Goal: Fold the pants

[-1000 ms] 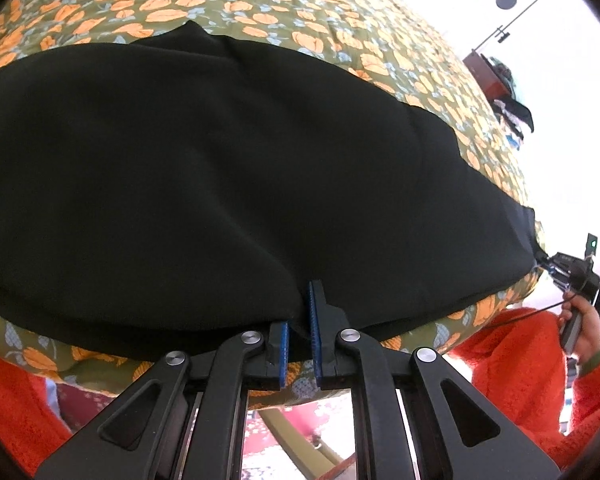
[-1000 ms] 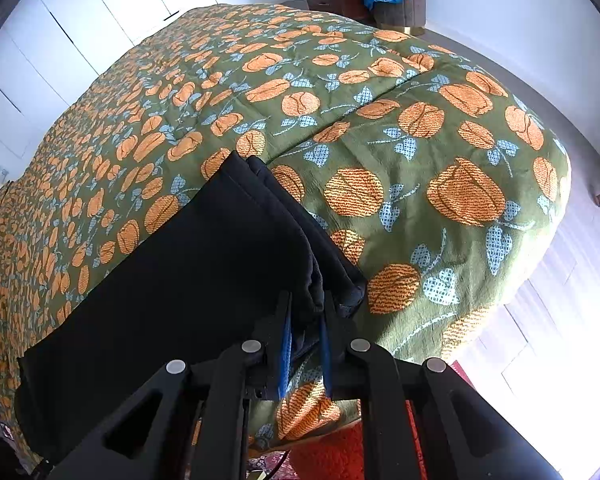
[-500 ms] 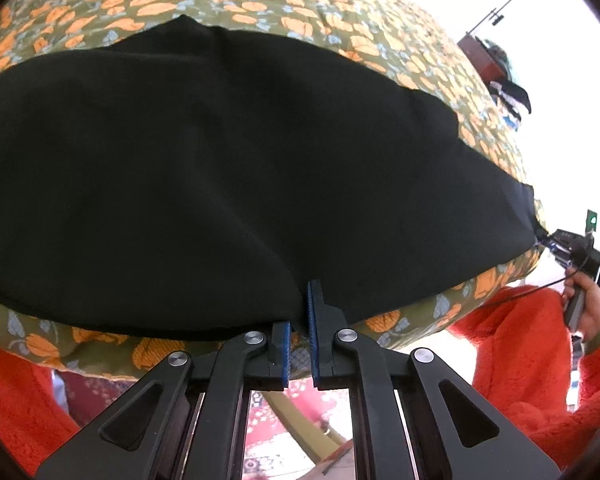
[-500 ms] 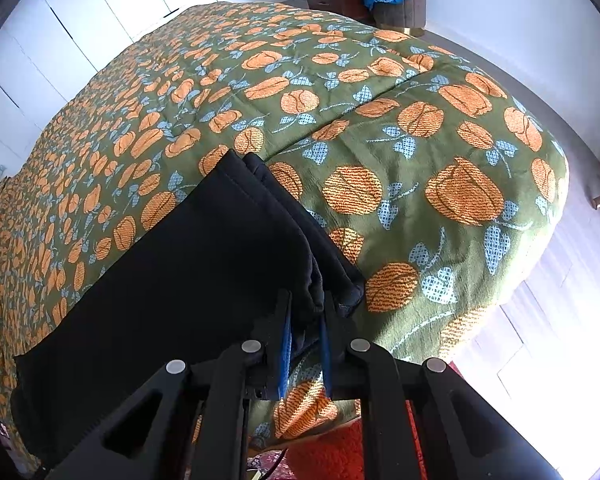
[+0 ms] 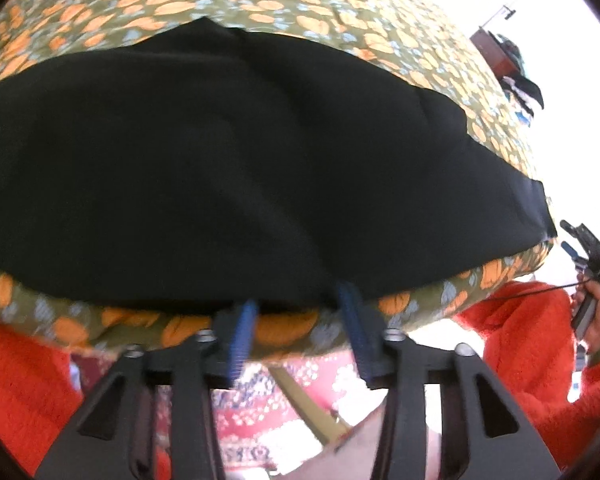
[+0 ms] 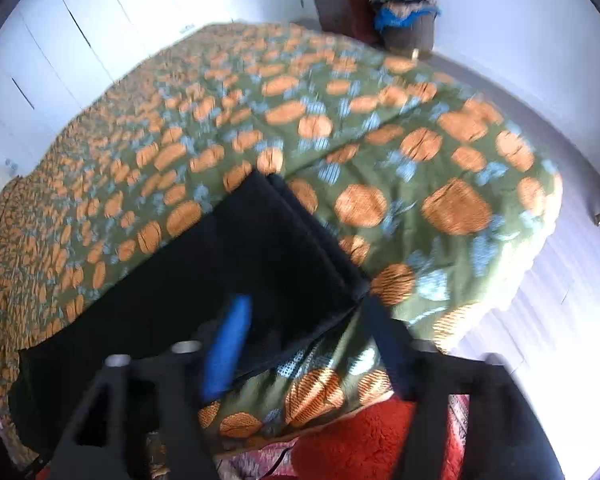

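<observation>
The black pants (image 5: pixel 236 168) lie flat along the near edge of a bed with a green cover printed with orange flowers (image 5: pixel 300 4). My left gripper (image 5: pixel 298 304) is open at the pants' near edge, its blue pads apart and holding nothing. In the right wrist view the pants (image 6: pixel 204 280) end in a folded hem or waistband at the bed's corner. My right gripper (image 6: pixel 304 312) is open just at that end, released from the cloth. The right gripper also shows at the far right of the left wrist view (image 5: pixel 588 248).
The bedcover (image 6: pixel 380 160) fills most of the right view. A dark dresser with a pile of clothes (image 6: pixel 392 8) stands by the far wall. White wardrobe doors (image 6: pixel 80 40) are on the left. The person's orange sleeves (image 5: pixel 520 340) and a red patterned rug (image 5: pixel 260 408) lie below.
Both grippers were shut on the pants' edge; both have opened, let the cloth go and pulled back slightly. The pants now rest on the bed.
</observation>
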